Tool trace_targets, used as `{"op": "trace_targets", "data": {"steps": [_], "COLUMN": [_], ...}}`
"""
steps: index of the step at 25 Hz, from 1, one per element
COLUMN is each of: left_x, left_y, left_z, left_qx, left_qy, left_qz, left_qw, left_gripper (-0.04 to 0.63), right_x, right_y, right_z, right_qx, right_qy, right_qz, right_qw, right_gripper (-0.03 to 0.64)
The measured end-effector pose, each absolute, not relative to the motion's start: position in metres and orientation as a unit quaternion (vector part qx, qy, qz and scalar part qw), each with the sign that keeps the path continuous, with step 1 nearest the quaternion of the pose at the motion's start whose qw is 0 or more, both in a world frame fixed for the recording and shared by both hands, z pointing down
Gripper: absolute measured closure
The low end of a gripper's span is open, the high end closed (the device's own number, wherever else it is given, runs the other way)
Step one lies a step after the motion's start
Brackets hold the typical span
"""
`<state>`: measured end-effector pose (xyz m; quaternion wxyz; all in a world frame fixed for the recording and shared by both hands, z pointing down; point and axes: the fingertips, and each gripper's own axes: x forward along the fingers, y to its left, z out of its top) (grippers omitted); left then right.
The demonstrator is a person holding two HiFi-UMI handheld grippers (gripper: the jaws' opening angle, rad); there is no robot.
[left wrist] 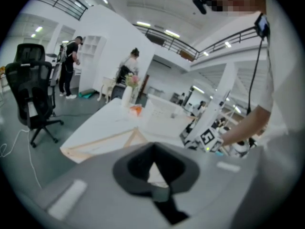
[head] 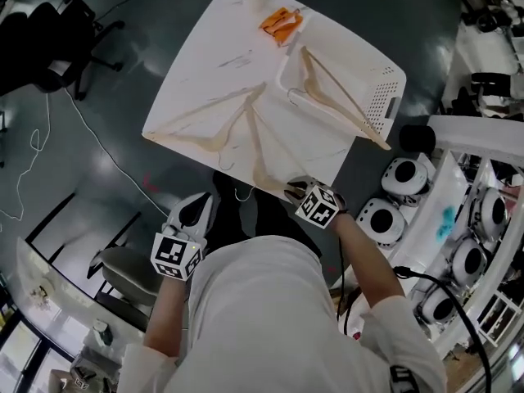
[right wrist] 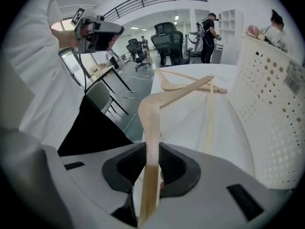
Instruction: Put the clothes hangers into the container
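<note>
my left gripper [head: 199, 205] hangs off the table's near left edge, jaws drawn together on nothing. on the white table [head: 213, 64] a pale wooden hanger [head: 188, 142] lies flat at the left, its wire hook towards me. just right of it a second hanger [head: 255, 150] of the same blond wood runs from the near edge away from me, and the two meet at their far ends. my right gripper [head: 293, 191] pinches that second hanger's near end between its jaws. far right, the white perforated container [head: 385, 97] holds a third hanger [head: 336, 97], one end poking over its near rim.
</note>
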<state>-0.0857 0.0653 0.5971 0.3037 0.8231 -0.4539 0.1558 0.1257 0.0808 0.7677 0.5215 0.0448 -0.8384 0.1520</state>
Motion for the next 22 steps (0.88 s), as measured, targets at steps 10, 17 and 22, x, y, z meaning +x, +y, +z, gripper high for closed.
{"op": "trace_targets", "data": {"steps": [10,17,22], "left_x": [-0.102,-0.115,-0.122], "left_y": [0.058,0.053,0.049], "left_z": [0.580,0.571,0.567], "left_qx": [0.838,0.852,0.864], "left_qy": [-0.445,-0.432,-0.414], "left_qz": [0.147,0.140,0.141], "left_qw": [0.278,0.263,0.248], "left_gripper": [0.592,0.592,0.592], "right_x": [0.105,0.086,0.081], "right_y": [0.079,0.078,0.067], "right_z": [0.687,0.629,0.593], "right_qx": [0.056,0.069,0.095], "right_qy": [-0.861,-0.880,-0.891], "right_qz": [0.170,0.191,0.204], "right_qw": [0.477,0.429,0.395], "right_gripper": [0.541,0.541,0.541]}}
